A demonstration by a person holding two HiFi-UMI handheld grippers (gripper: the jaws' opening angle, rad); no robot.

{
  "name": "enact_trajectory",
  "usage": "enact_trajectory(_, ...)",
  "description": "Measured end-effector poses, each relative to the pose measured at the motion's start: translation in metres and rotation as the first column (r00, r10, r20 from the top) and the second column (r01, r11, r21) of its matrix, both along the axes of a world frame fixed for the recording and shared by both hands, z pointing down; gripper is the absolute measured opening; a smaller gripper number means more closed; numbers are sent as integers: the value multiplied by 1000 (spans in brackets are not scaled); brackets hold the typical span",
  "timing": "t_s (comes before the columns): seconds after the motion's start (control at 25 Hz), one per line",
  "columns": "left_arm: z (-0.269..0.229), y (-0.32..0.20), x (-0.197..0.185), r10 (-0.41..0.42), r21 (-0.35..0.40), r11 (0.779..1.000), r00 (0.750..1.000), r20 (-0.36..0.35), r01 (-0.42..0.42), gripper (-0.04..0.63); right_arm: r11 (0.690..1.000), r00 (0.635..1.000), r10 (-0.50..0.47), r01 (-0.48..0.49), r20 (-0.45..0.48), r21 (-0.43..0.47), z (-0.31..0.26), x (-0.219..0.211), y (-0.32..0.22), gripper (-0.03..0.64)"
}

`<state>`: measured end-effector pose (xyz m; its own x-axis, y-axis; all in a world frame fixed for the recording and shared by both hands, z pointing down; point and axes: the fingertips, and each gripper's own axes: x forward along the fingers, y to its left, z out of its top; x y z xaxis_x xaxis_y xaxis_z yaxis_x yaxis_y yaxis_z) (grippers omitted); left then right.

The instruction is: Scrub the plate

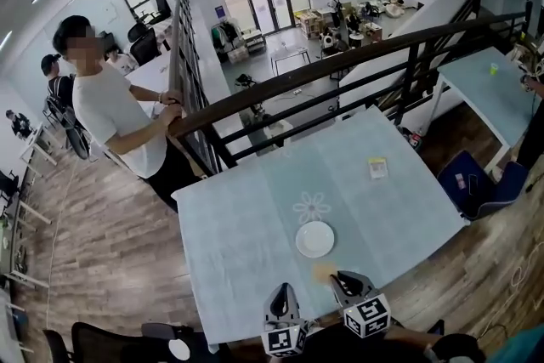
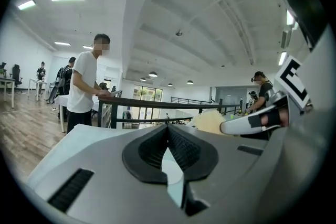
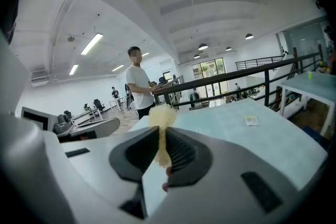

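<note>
Right tongs pinching a yellow sponge lengthwise (tip toward the plate); left tongs closed, empty.

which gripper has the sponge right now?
The right gripper: its jaws are clamped on the yellow sponge, which sticks out past the tips. The left gripper has its jaws closed together with nothing between them.

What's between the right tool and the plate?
Only the yellow sponge that the right tool grips; the head view shows it just short of the plate, over bare tablecloth.
</note>
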<state>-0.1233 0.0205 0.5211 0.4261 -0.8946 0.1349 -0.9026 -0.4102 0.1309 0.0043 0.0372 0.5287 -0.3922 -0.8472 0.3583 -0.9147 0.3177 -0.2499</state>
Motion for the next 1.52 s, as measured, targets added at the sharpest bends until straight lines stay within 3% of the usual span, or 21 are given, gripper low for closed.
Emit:
enact_trajectory(0.24,-8,-16,31,-83,1,997,997,9,83,11,996,996,-85,86,30,-24,1,22,-23,46)
enact_trajectory(0.36,14,-17,48,-121,-24,992,993,0,121,11,991,992,-121,123,34,-59,18,38,-23,46)
enact_trajectory(0.52,29,-20,68,-147,-95,985,989,-11,145,11,989,994,-100,105,52,-104,31,60,-35,46)
enact_trajectory(0.6,29,-21,76,-119,-78,990,993,10,119,11,989,994,-90,96,57,-115,32,63,-44,46)
enact_trajectory(0.76,30,-37,71,-119,-50,991,992,35,121,11,986,991,-123,129,56,-105,32,57,-62,46)
enact_trajectory(0.88,35,-48,63,-165,-57,984,986,32,167,11,984,988,-149,152,40,-96,32,55,-72,46)
enact_trajectory(1.08,36,-74,55,-193,-40,980,980,48,195,11,988,992,-116,120,51,-94,40,52,-110,46)
enact_trajectory(1.28,46,-84,66,-157,-52,986,986,56,160,11,985,995,-77,85,55,-150,67,54,-137,46)
enact_trajectory(1.52,75,-100,67,-177,-94,979,983,41,181,11,969,992,-104,116,68,-218,104,41,-168,46)
